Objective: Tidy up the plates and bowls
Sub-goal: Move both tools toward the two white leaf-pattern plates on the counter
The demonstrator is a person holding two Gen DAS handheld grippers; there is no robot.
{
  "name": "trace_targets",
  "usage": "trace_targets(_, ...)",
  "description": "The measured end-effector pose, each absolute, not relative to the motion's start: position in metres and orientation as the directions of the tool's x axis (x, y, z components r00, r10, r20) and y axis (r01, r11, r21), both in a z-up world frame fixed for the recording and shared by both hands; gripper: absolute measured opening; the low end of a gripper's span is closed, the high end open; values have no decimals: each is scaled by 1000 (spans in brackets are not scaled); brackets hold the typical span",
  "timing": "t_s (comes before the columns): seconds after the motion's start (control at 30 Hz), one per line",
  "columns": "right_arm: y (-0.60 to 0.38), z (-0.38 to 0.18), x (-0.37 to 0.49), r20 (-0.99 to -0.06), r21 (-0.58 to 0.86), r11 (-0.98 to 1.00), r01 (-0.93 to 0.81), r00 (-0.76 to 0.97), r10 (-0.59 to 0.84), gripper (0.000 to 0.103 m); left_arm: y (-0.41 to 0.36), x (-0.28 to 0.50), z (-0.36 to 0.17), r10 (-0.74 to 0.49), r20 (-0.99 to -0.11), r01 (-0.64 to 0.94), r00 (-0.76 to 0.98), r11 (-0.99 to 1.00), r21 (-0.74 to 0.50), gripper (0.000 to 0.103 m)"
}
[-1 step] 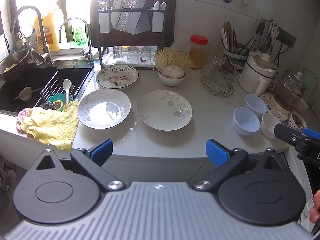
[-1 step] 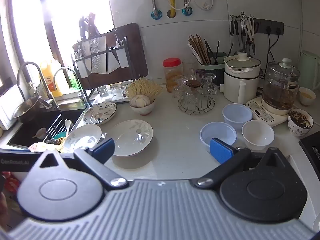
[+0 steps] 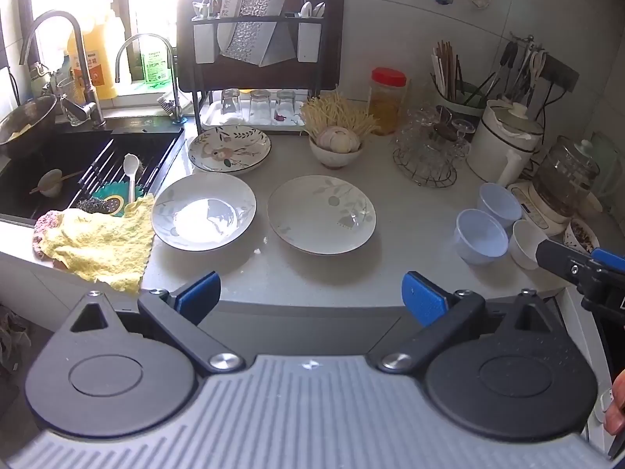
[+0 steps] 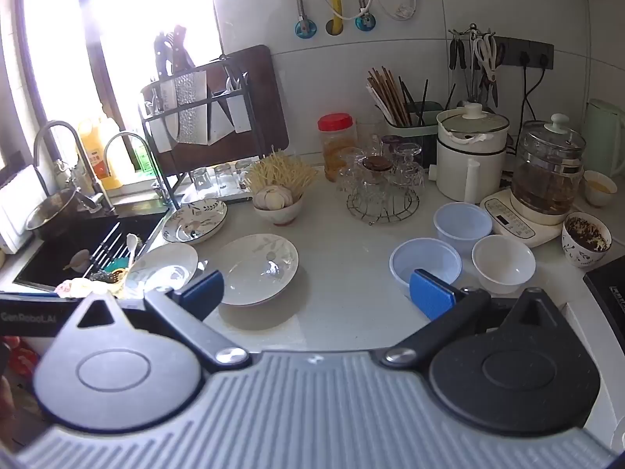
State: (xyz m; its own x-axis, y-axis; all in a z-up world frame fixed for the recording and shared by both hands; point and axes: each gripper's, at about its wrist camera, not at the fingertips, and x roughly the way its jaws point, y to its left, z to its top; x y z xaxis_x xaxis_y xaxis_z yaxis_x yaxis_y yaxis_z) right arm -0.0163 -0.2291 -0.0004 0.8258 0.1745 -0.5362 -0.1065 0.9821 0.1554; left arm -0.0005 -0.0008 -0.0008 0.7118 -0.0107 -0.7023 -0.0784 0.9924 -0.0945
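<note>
Nothing has moved: both grippers (image 3: pixel 310 293) (image 4: pixel 316 291) gape wide over round glossy plates (image 3: pixel 321 214)

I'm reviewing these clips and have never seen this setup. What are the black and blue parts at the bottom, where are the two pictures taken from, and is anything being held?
No robot here: a person carries a handheld two-finger gripper in each hand, with a fisheye camera looking along its blue-padded fingers. One picture is from the left gripper, the other from the right gripper. Both are open and hold nothing. On the pale kitchen counter lie two white leaf-print plates, a patterned dark-rimmed plate, two pale blue plastic bowls and a small white bowl. A yellow cloth lies by the sink.
</note>
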Motion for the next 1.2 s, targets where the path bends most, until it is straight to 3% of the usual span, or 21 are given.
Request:
trace_targets(0.7, -233, -8, -19, -563, 160, 982, -103, 808, 176, 103, 7, -6, -1, 46, -706, -131, 707, 989, -67, 101)
trace_targets(1.2, -233, -6, -17, -556, 208, 973, -97, 807, 199, 103, 8, 0, 3, 23, -699, -113, 715, 990, -83, 101)
